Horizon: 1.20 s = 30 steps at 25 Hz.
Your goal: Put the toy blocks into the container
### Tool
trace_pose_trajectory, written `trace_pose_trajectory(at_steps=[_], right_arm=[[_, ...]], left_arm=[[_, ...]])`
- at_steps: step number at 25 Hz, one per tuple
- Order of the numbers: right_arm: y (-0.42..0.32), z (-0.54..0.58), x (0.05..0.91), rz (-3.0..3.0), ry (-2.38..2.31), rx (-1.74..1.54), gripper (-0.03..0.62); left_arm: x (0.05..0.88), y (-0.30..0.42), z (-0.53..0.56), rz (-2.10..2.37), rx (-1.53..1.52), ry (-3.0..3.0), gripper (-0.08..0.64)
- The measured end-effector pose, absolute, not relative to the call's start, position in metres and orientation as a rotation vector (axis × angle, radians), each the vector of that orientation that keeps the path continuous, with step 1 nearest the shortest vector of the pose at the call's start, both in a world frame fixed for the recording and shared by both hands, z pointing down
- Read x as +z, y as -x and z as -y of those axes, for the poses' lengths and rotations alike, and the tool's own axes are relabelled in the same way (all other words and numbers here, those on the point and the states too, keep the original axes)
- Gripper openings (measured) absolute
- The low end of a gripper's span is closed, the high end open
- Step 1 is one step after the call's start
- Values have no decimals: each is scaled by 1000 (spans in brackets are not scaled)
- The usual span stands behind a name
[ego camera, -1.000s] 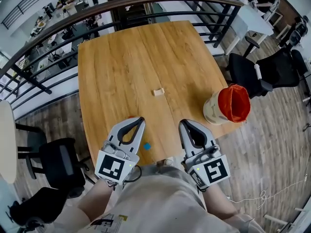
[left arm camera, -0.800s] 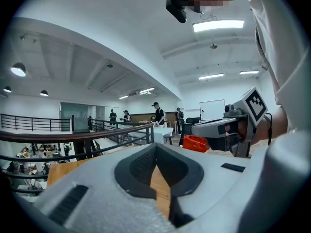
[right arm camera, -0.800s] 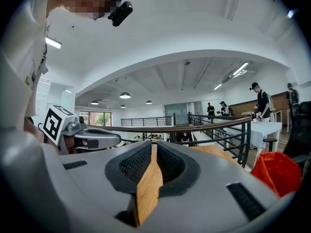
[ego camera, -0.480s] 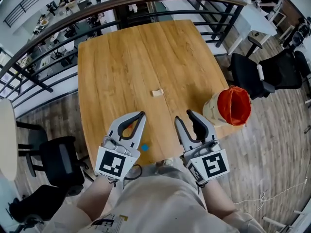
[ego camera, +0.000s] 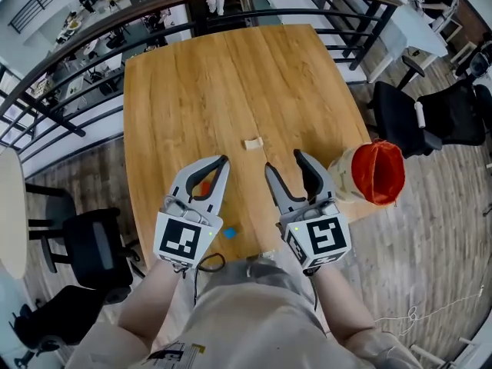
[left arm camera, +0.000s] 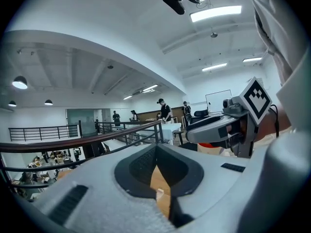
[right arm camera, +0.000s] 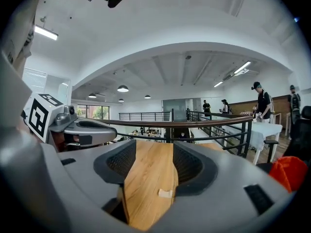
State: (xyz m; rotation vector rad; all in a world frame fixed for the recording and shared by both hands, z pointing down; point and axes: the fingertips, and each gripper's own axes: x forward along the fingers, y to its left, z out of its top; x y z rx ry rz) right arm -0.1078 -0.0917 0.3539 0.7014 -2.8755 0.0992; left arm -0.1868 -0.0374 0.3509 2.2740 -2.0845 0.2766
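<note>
Progress: basically at the start. Three blocks lie loose on the worktop [ego camera: 192, 91], none gripped. Pale wooden block [ego camera: 253, 142] is mid-worktop, ahead of both grippers. Red block [ego camera: 204, 186] lies under the left gripper [ego camera: 222, 160], seen through the loop of its jaws. Blue block [ego camera: 229, 233] is near the front edge, between the two grippers. Container [ego camera: 344, 181] stands at the worktop's right edge, red-lined mouth tipped away; can't tell if anything is in it. So all three visible blocks are left to pick and drop.

Grippers: left jaws together at the tips, holding nothing. Right gripper [ego camera: 284, 162] has just been opening its jaws, now wide with only bare worktop between them. My guess is it's lining up on the pale block.

View differences:
- Head view alone shows the red and blue blocks and the whole layout.
- Right gripper view shows the pale block dead ahead in the jaw gap – well apart from the pads – with the container as a red patch at far right.
- Left gripper view shows only a thin wedge of worktop, the pale block, and the right gripper alongside.
</note>
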Motion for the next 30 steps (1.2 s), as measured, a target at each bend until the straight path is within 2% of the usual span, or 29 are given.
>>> trace_pose_trajectory(at_steps=[11,30], right_arm=[[160,137,419,2781,-662,111,252],[211,208,600,2549,-663,299,265]], left_arm=[[403,217,76,2110,313,-2255,12],[538,261,144,2048,302,-2106,12]])
